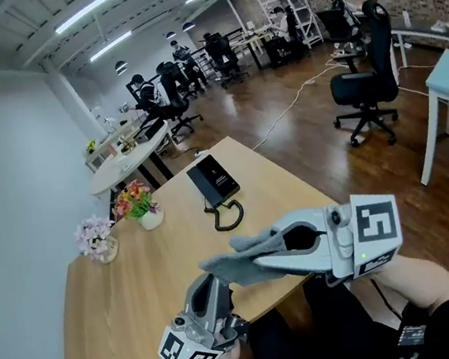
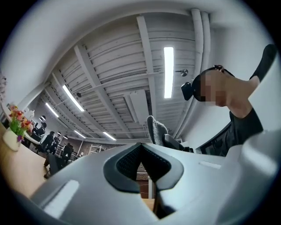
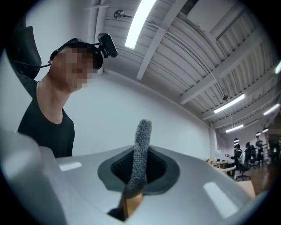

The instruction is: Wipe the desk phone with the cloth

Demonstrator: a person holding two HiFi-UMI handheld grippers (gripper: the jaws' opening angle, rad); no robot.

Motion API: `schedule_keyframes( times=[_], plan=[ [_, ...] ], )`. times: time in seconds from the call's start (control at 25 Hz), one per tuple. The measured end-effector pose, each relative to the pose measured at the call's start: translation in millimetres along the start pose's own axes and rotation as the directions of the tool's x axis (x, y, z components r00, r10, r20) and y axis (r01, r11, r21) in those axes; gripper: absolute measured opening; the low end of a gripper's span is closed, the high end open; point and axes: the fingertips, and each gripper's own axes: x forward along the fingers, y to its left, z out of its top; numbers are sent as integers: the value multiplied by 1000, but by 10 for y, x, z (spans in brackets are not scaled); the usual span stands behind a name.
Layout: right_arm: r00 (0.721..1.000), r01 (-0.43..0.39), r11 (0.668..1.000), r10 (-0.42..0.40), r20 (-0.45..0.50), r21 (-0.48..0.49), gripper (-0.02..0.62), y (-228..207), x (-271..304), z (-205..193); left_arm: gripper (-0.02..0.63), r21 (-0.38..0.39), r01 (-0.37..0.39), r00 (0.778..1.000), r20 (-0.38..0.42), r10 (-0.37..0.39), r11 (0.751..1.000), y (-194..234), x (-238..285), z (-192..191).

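1. The right hand-held gripper [image 1: 278,246] is clenched on a grey cloth [image 1: 239,266]. Its own view shows a strip of the nubbly fabric [image 3: 141,147] standing up between the closed jaws.
2. The left hand-held gripper [image 1: 214,289] sits low, just beside the cloth's hanging end. Its jaws are pressed together with nothing between them, and its own view shows the cloth [image 2: 156,128] just beyond its tips.
3. The cloth looks soft, light and limp, drooping out of the jaws in a loose flap. It would probably fold or bunch under pressure, so a grip near one edge, as here, leaves a free pad for wiping.
4. The desk phone [image 1: 215,180] lies well apart from both grippers, further up the wooden surface [image 1: 140,287], with its coiled cord [image 1: 230,215] curled at its near end.
5. The phone looks like hard, smooth plastic and fairly light. It may slide under a wipe, so the empty left gripper could steady its body.
6. Two small flower pots [image 1: 139,204] stand to the phone's left, near enough to mind during broad strokes.
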Motion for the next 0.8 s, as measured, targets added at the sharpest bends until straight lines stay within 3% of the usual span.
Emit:
schedule_keyframes(
  times=[0.2, 0.48, 0.8],
  plan=[
    [999, -1, 1000, 1, 46, 0, 18, 2, -68, -29, 3, 42, 51, 998, -25, -50, 998, -95, 129, 14],
    [995, 34, 999, -33, 94, -1, 17, 10, -365, 112, 3, 41, 98, 993, -72, -95, 994, -347, 427, -126],
    [994, 47, 999, -47, 94, -6, 17, -73, -573, 148, 3, 50, 105, 991, -94, -100, 993, -470, 600, -231]
  ],
)
